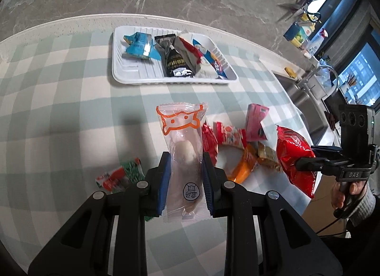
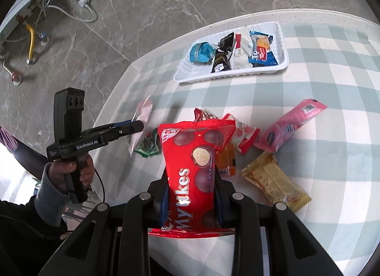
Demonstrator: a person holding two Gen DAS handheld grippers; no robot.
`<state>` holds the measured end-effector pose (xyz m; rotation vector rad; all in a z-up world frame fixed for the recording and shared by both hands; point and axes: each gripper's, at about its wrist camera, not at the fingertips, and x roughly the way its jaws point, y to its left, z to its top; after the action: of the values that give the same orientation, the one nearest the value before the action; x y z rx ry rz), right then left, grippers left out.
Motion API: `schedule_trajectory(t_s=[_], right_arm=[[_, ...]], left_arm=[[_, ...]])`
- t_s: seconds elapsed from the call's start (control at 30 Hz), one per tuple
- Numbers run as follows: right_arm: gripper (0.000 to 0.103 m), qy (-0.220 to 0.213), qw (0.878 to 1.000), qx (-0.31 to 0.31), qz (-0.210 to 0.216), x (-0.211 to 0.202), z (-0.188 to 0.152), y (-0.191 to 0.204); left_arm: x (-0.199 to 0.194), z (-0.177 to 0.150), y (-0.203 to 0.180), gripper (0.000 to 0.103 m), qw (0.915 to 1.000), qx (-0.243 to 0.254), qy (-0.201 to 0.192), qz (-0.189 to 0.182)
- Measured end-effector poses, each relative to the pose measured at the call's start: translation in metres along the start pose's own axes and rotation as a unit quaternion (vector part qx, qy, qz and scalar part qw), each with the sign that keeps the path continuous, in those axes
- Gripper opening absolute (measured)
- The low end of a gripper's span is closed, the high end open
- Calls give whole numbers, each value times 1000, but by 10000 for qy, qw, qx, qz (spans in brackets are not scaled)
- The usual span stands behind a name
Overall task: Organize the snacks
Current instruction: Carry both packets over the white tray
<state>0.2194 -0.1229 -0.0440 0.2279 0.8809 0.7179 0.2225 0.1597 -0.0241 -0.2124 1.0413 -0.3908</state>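
Note:
My left gripper (image 1: 185, 159) is shut on a clear packet with an orange cat outline (image 1: 182, 138), held above the checked tablecloth; it also shows in the right wrist view (image 2: 141, 121). My right gripper (image 2: 191, 176) is shut on a red Mylikes bag (image 2: 197, 164), which also shows in the left wrist view (image 1: 296, 157). A white tray (image 1: 128, 71) at the far side of the table holds several snacks: a blue packet (image 1: 139, 48), a black packet (image 1: 174, 62), a white and red one, a blue biscuit pack (image 2: 261, 50).
Loose snacks lie on the cloth: a pink pack (image 2: 289, 126), a gold bar (image 2: 275, 181), an orange packet (image 1: 244, 169), a red and white candy (image 2: 247, 133), a green and red packet (image 1: 121, 176). A sink (image 1: 306, 100) lies right of the table.

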Motion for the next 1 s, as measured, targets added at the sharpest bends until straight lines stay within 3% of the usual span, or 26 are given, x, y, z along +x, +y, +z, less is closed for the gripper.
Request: schedule_trajectory(t_s=[0.63,1.0], right_arm=[[32,-192,9986,405,264,19,75,-14],[32,-216,9968,701,308,48,131,-36]], left_arm=[[21,82,40,23,9991,-381,-164,-21],[53,124,79,23,9956,-922,-190,24]])
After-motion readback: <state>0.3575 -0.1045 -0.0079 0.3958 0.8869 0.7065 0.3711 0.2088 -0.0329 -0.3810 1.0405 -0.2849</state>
